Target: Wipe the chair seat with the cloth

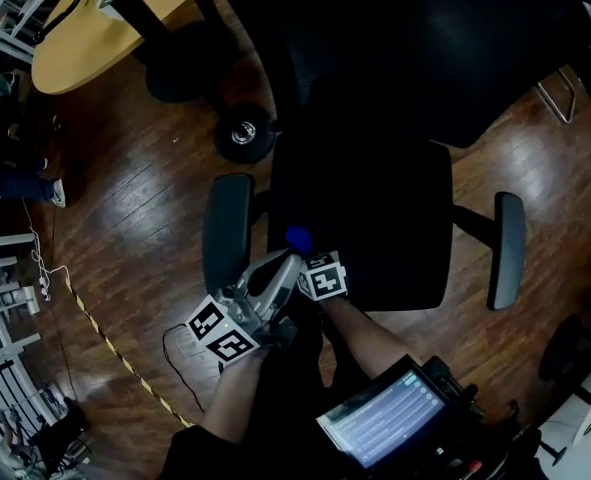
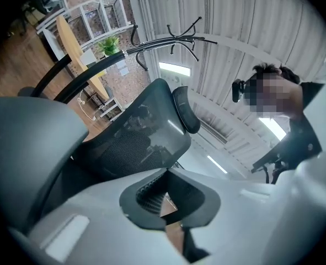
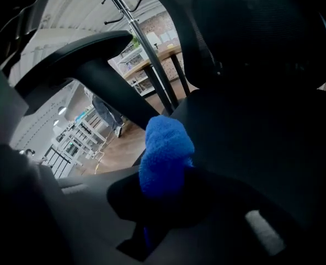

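Item I hold: fluffy bright-blue cloth, bunched into a lump, clamped in my right gripper by the black padded chair seat. Left gripper: closed, empty.

Bunched blue fluffy cloth, seemingly touching the black chair seat near its left edge.

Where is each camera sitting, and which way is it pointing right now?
Head view: on the person's head, facing steeply down on the chair seat; both forearms and marker cubes show.
Left gripper view: on the left gripper, tilted up at the backrest and the person; its shut, empty fingers show.
Right gripper view: on the right gripper, facing across the seat toward the backrest; its fingers pinch the blue cloth.
Shared: head and right gripper views both show the cloth.
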